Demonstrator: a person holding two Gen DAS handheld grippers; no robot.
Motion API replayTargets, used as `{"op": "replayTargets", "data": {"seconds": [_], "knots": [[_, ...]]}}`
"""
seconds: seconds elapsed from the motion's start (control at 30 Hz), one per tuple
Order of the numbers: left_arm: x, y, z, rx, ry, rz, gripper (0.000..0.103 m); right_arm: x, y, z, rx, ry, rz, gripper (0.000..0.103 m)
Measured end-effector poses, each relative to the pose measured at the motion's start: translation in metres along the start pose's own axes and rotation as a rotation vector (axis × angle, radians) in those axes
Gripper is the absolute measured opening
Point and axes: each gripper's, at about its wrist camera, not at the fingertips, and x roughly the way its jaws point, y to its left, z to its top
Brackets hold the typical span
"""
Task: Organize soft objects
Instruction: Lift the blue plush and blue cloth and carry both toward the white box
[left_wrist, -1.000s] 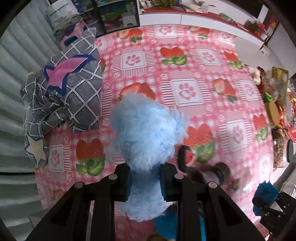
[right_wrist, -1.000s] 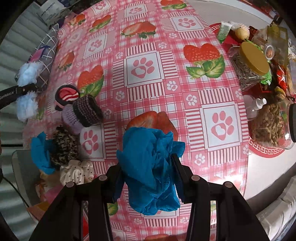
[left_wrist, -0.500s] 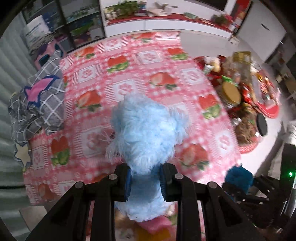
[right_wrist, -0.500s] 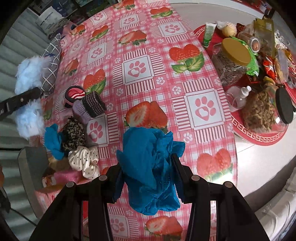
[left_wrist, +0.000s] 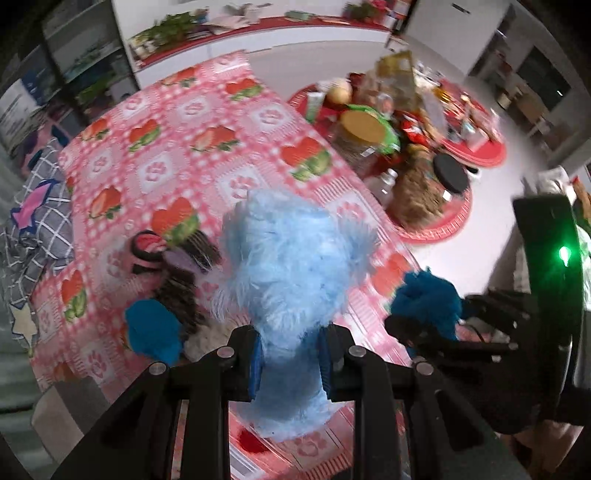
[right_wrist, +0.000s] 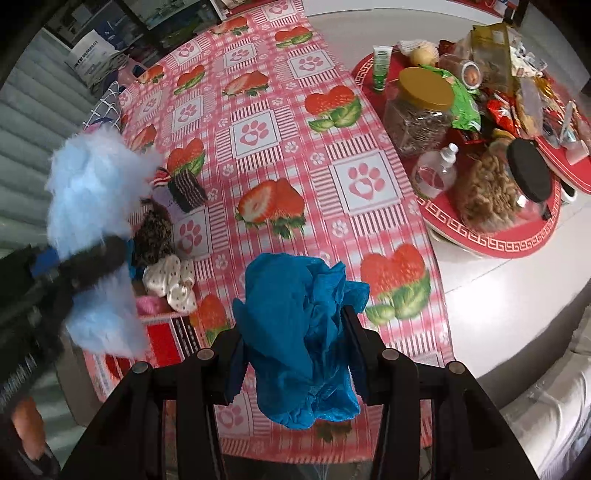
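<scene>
Swung rightward off the worktop (left_wrist: 207, 122) since earlier, left hand-held gripper (left_wrist: 291, 363) clamped on fluffy blue plush (left_wrist: 295, 266). Right hand-held gripper (right_wrist: 295, 354) pinching crumpled blue cloth (right_wrist: 299, 332). Probably light, squashy; best gripped mid-bulk.

Motion-blurred scrunchie pile (left_wrist: 173, 280)

Strawberry-print tablecloth (right_wrist: 295, 155) on table; corrugated wall (right_wrist: 26, 122) beside; possibly dark shelving (left_wrist: 81, 66).

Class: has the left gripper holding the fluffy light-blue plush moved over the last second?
Yes. The left gripper swung right: the grey checked cushion slid toward the left edge.
</scene>
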Motion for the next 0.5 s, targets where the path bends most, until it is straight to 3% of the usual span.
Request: {"op": "replayTargets", "data": {"seconds": [0.23, 0.5], "knots": [[-0.015, -0.030, -0.036, 0.086, 0.011, -0.035, 0.027, -0.014, -0.004, -0.027, 0.011, -0.006, -0.036, 0.048], [-0.029, -0.034, -0.090, 0.114, 0.038, -0.066, 0.027, -0.024, 0.003, -0.064, -0.004, 0.007, -0.063, 0.048]]}}
